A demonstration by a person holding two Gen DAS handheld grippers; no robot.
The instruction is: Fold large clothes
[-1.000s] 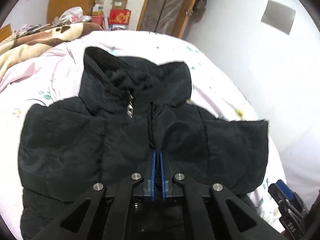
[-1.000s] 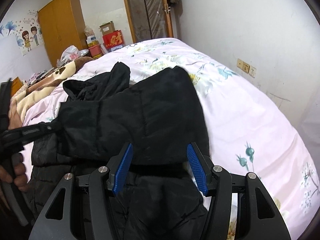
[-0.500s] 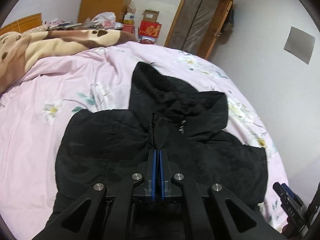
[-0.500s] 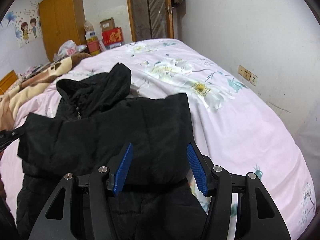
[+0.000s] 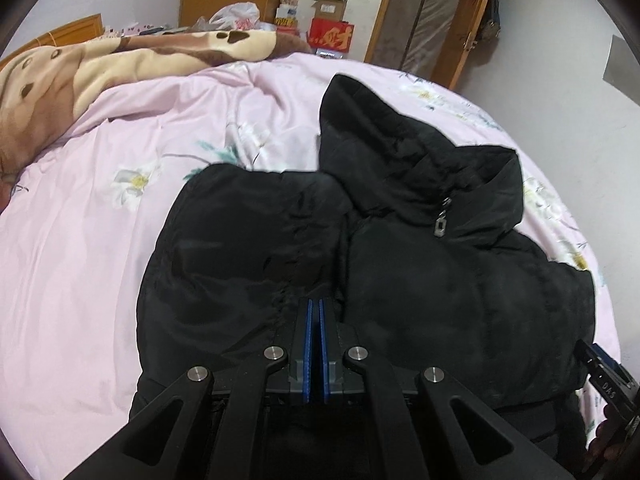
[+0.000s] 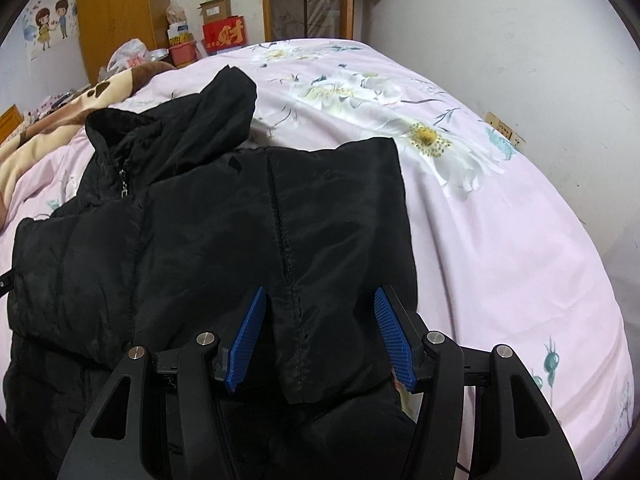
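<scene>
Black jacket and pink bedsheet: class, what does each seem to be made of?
Black jacket: likely padded synthetic, perhaps nylon; it has a slight sheen, puffy panels and stitched seams.
Pink bedsheet: looks like soft woven cotton or a blend; matte, floral print, fine creases.

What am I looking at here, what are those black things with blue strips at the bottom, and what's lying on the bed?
There is no robot here. A person holds a two-finger gripper in each hand, and a fisheye camera on each one looks forward along its fingers, which bends the room at the edges. One picture comes from the left gripper, the other from the right gripper; the blue strips are the finger pads. A black hooded puffer jacket lies on a pink floral bed sheet, partly folded, with its zipper pull showing below the hood. The left jaws are pressed shut; whether they pinch jacket fabric is hard to tell. The right jaws stand apart around a folded part of the jacket and have just been opening. A brown and cream blanket lies farther up the bed.
</scene>
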